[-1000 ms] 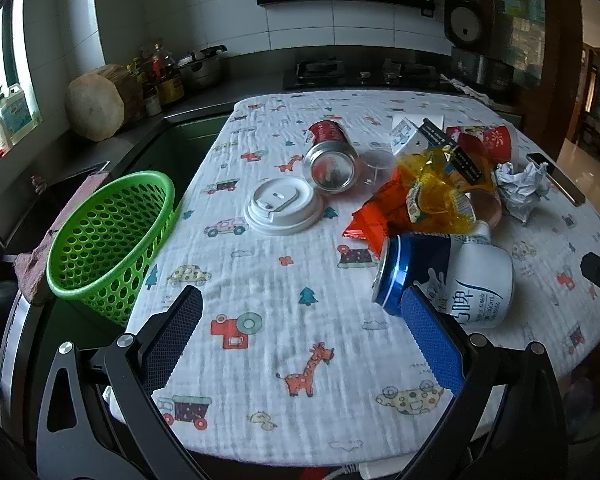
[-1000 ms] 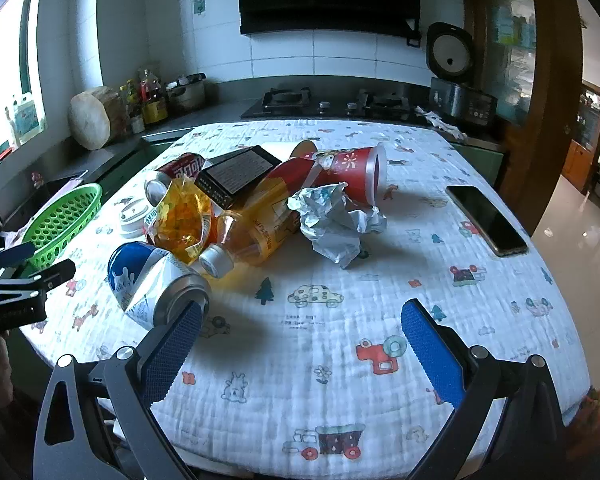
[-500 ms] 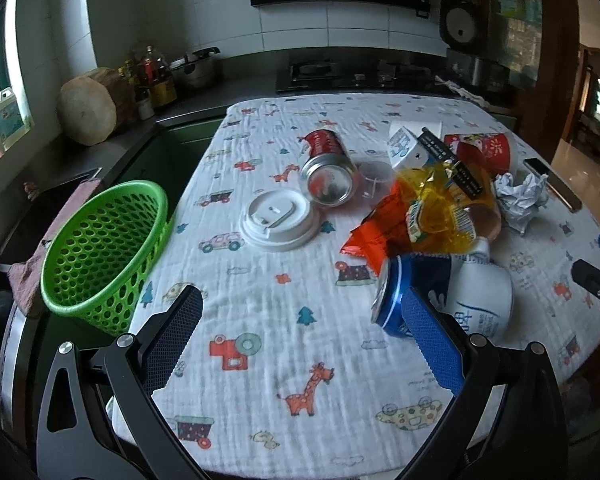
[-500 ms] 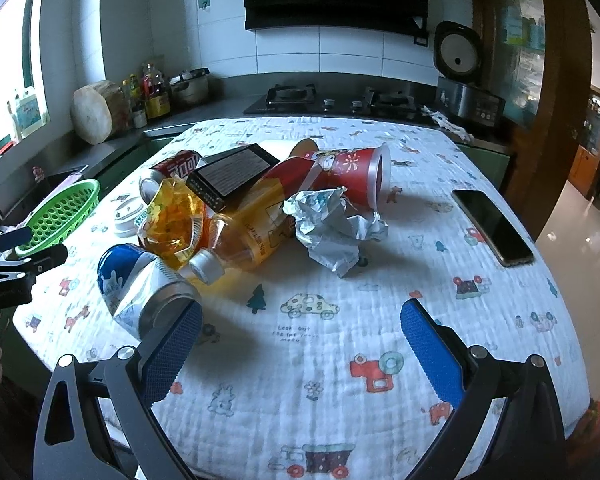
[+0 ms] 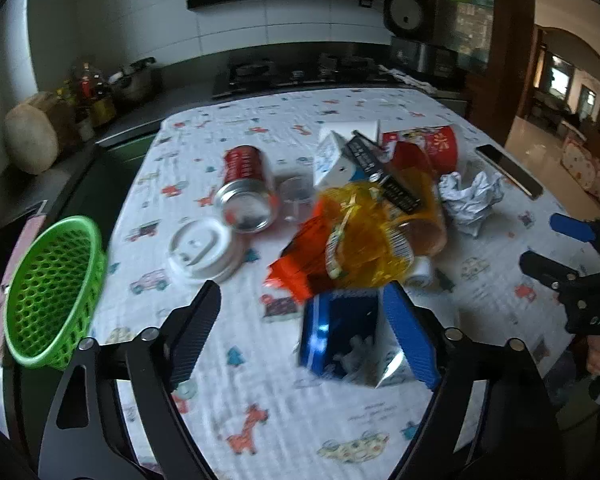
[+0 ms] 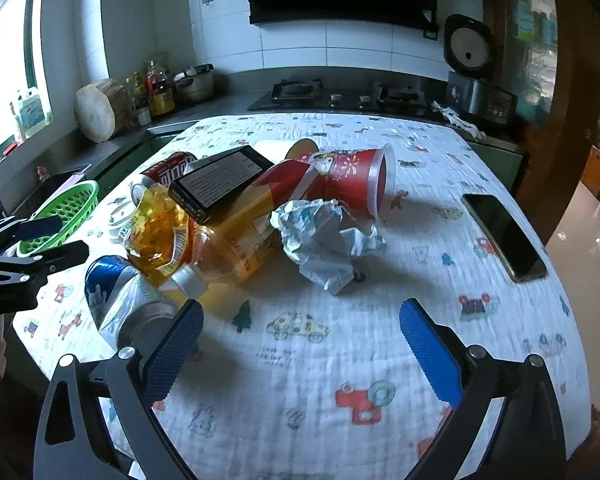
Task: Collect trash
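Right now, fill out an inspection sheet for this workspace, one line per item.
Surface: table under a white cloth printed with cartoon animals and cars.
Job's things: blue and white can lying nearest; red can; white lid; orange bottle; yellow wrapper; crumpled paper; red cup on its side; black box atop the pile; green basket at the table's left edge.
Clutter: phone on the cloth.
Grippers: left tool closing, blue can between its fingers, not yet pressed; right tool open, nothing between.
Cables: nothing seen.
Surroundings: kitchen counter, stove, rice cooker.
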`<action>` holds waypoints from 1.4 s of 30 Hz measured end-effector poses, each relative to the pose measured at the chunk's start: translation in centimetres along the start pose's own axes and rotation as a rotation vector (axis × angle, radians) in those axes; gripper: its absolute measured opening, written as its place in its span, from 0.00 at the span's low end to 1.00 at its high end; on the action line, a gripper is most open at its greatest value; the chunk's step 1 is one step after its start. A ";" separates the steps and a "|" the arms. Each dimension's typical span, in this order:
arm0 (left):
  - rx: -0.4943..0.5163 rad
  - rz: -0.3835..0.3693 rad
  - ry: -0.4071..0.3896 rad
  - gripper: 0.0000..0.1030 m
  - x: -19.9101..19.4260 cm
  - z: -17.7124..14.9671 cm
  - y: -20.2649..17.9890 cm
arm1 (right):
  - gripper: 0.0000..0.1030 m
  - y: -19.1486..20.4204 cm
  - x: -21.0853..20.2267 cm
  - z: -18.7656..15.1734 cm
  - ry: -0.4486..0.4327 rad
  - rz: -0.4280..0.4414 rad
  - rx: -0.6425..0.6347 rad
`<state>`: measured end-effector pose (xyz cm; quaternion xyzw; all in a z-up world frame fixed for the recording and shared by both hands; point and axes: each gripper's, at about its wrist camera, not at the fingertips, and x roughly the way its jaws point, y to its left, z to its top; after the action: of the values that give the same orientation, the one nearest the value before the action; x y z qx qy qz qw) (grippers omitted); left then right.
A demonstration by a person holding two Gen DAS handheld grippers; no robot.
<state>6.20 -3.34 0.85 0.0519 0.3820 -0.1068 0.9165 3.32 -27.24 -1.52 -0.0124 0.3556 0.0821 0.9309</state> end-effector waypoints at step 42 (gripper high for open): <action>-0.056 -0.194 0.150 0.46 8.1 2.4 -2.3 | 0.45 -2.8 9.1 3.5 0.122 0.102 -0.063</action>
<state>12.87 -7.31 -3.29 -0.0033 0.4556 -0.1801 0.8717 12.81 -28.43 -5.08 -0.0286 0.4092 0.1395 0.9013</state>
